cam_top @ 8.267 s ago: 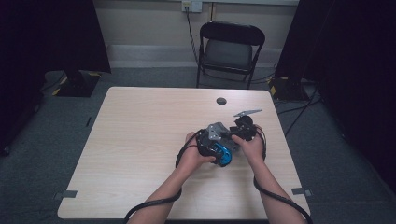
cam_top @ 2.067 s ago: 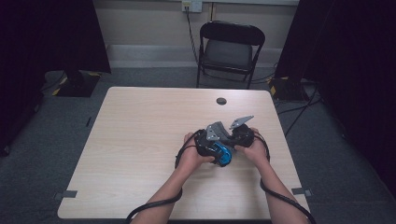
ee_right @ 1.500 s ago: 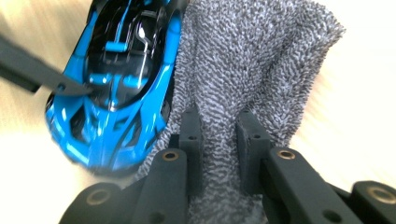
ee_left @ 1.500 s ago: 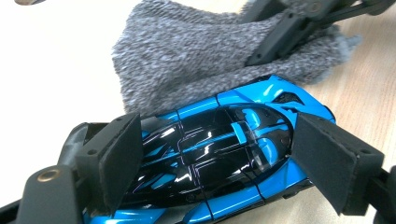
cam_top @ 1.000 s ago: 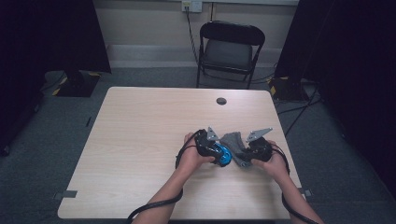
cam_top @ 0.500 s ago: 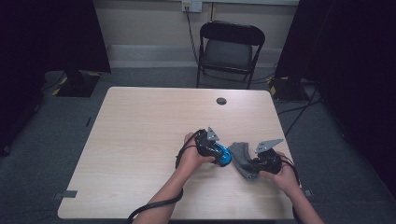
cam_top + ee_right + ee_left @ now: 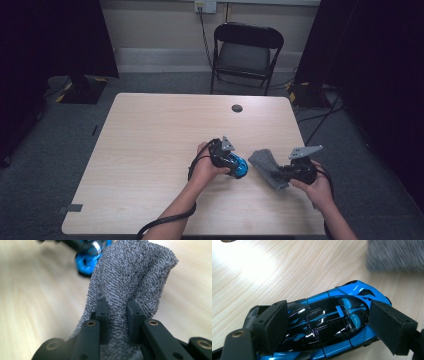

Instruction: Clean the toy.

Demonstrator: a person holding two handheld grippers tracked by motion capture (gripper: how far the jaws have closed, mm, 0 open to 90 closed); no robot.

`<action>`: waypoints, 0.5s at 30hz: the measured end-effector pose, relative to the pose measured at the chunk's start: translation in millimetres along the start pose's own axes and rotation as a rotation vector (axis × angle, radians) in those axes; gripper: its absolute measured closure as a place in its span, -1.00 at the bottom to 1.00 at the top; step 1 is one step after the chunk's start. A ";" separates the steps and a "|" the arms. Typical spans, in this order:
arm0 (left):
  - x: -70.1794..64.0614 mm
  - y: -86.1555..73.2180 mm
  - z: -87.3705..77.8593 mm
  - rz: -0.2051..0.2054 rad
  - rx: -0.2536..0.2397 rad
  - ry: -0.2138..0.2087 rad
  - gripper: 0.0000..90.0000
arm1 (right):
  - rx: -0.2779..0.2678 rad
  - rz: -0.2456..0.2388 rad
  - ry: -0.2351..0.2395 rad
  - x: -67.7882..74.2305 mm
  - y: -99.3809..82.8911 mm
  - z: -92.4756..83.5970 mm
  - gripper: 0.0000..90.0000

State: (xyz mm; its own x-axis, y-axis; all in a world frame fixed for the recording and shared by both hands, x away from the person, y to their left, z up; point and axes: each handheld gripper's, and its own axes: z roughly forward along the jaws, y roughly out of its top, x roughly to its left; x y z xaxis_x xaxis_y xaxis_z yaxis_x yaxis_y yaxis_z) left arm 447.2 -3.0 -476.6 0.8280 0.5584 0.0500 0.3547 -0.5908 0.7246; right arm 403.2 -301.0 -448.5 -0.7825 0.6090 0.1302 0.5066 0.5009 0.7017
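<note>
Jaws first: the right gripper (image 7: 117, 312) is pinched tight on a fold of the grey cloth (image 7: 130, 277), pads squeezing the terry weave from both sides. The left gripper (image 7: 329, 322) straddles the blue toy car (image 7: 332, 322), one pad against each flank, so it looks clamped on the car and pinning it to the table (image 7: 150, 130).

What changed: a couple of seconds ago both grippers were bunched together right over the car, cloth on top of it. Since then the right hand (image 7: 317, 187) has swung out toward the table's right edge and taken the cloth along, while the left hasn't budged. In the high view the cloth (image 7: 266, 167) now sits just beside the car (image 7: 239, 167), not on it, and looks slightly lifted where the gripper holds it.

My read is that a wiping pass just ended. Bodywork looks glossy with clean reflections, so either it's done or the cloth is being repositioned for another go. Can't tell which.
</note>
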 end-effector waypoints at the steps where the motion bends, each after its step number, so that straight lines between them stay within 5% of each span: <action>1: 0.0 0.1 0.1 0.000 0.000 0.000 -0.64 | 0.000 0.000 0.000 0.0 0.0 0.0 0.68; 9: 0.1 -0.3 0.0 0.001 -0.002 -0.001 -0.64 | -0.022 -0.016 -0.069 -14.3 41.8 18.6 0.67; 15: 0.0 -0.7 0.1 0.001 -0.007 0.000 -0.64 | 0.034 -0.036 -0.080 -20.5 63.7 50.6 0.67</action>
State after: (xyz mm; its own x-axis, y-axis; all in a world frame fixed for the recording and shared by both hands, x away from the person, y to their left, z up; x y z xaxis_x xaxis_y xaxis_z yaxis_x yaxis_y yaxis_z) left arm 447.0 -2.7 -477.2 0.8285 0.5577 0.0502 0.3510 -0.5870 0.7295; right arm 469.8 -250.4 -441.8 -0.7700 0.6363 0.0478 0.4913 0.5434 0.6807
